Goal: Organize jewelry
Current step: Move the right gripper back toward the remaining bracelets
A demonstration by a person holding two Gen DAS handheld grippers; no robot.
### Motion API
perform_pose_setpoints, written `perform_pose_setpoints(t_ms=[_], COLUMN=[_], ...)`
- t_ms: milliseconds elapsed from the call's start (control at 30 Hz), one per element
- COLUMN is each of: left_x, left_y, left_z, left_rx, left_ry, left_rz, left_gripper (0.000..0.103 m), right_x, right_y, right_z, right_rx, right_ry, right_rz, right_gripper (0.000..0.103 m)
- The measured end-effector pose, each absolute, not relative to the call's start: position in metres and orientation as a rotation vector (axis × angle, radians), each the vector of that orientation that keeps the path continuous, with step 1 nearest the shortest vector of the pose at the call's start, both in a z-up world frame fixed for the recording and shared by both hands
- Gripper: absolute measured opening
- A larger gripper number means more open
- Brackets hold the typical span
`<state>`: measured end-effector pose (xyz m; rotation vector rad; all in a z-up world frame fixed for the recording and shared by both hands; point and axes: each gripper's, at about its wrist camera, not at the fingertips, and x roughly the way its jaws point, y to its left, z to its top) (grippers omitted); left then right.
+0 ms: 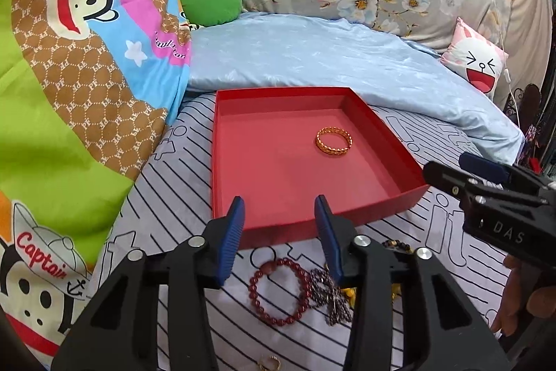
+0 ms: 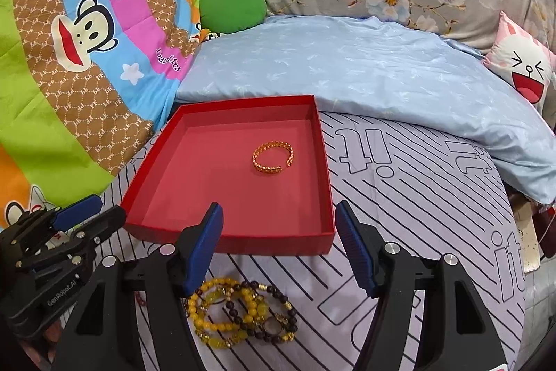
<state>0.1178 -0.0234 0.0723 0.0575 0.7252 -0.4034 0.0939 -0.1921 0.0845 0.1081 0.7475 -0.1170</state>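
One gold bangle [image 2: 273, 157], an open woven cuff, lies flat in the red tray [image 2: 314, 242]. Both the left gripper [image 1: 280, 225] and the right gripper [image 2: 278, 232] hang parted and empty.

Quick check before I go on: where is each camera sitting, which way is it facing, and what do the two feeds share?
Left wrist: on the left tool, facing forward and down over the red bracelet toward the red tray; the right tool and a hand show at right.
Right wrist: on the right tool, facing forward and down over the yellow and dark beads toward the tray; the left tool shows at left.
Shared: the tray, the gold bangle in it, the striped sheet.
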Motion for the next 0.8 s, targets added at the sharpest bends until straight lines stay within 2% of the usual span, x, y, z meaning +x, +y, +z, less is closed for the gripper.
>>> perform_pose_setpoints(t_ms=[267,467,800], left_x=[0.096,0.084,0.091], left_y=[-0.006,0.001,0.007], left_z=[0.059,0.027,0.001], left_rx=[0.059,0.074,0.058], left_ry=[0.762,0.842,0.894], left_rz=[-0.392,-0.357,-0.324], left_gripper=[0.038,0.038,0.038], right_x=[0.067,0.050,0.038], right_y=[-0.185,-0.186,-0.183], right_z=[0.067,0.050,0.032], right_rx=[0.112,0.149,0.142], right_ry=[0.782,0.814,0.855], right_rz=[-0.125,-0.125,-0.147], right_gripper=[0.064,0.064,0.064])
